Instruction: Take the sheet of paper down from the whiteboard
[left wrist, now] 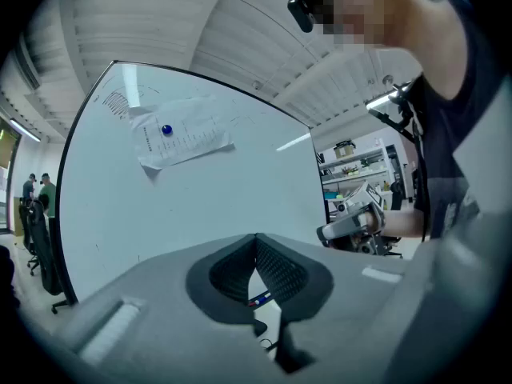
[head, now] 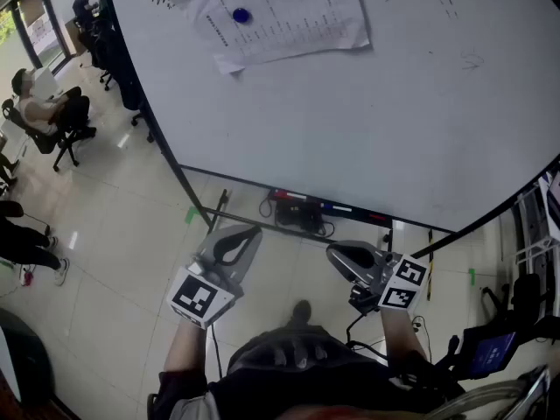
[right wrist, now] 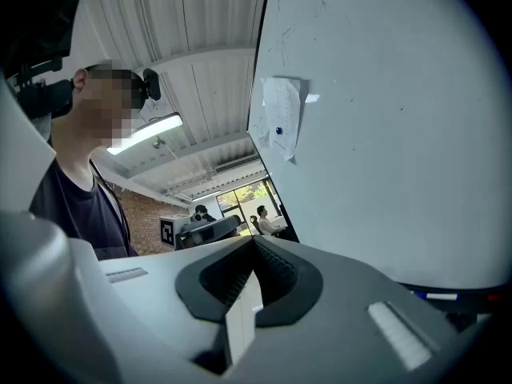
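A printed sheet of paper (head: 278, 14) hangs on the whiteboard (head: 376, 121), pinned by a round blue magnet (head: 241, 14). The left gripper view shows the paper (left wrist: 182, 138) high on the board with the magnet (left wrist: 166, 130); in the right gripper view the paper (right wrist: 282, 126) is seen edge-on. Both grippers are held low in front of the person, well below the sheet. My left gripper (head: 254, 232) is shut with nothing in it. My right gripper (head: 332, 252) is shut and empty too.
A marker tray (head: 328, 208) runs along the board's lower edge, with cables under it on the tiled floor. People sit on office chairs (head: 52, 116) at the far left. A wheeled stand (head: 494, 348) is at the lower right.
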`<state>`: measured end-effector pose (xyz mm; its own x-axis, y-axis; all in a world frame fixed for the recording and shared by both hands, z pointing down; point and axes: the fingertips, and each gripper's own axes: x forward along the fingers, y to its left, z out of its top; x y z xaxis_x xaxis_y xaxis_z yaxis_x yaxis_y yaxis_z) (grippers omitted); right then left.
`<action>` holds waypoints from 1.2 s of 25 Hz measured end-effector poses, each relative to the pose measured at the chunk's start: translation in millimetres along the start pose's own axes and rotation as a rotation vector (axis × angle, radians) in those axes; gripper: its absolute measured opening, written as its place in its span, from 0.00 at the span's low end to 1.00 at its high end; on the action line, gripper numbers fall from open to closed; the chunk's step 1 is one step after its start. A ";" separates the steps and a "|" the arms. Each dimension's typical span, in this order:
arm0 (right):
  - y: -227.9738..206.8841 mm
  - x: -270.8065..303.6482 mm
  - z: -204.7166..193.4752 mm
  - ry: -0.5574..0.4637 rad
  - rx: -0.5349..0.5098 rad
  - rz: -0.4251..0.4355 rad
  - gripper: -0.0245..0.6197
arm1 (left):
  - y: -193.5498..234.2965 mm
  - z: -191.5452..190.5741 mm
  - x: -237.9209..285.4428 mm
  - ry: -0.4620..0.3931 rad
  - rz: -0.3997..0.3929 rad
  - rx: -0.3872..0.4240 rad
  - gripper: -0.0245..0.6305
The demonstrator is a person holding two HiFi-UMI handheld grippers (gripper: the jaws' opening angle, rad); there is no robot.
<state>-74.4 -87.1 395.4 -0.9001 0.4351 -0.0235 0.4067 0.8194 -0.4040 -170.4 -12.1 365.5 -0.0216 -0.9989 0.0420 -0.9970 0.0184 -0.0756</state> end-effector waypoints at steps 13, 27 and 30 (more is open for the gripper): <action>-98.9 -24.5 97.2 -0.123 -0.181 0.034 0.04 | 84.8 82.2 78.6 0.035 0.303 0.269 0.04; -71.8 20.0 174.3 -0.177 -0.421 0.126 0.21 | 213.2 226.7 143.3 0.135 0.455 0.901 0.31; -72.5 32.6 190.4 -0.185 -0.466 0.075 0.22 | 226.7 229.4 160.5 0.162 0.412 0.988 0.31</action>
<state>-163.0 -203.4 249.9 -0.8612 0.4603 -0.2154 0.4599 0.8863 0.0552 -382.7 -178.3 126.5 -0.4236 -0.9048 -0.0446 -0.4108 0.2357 -0.8807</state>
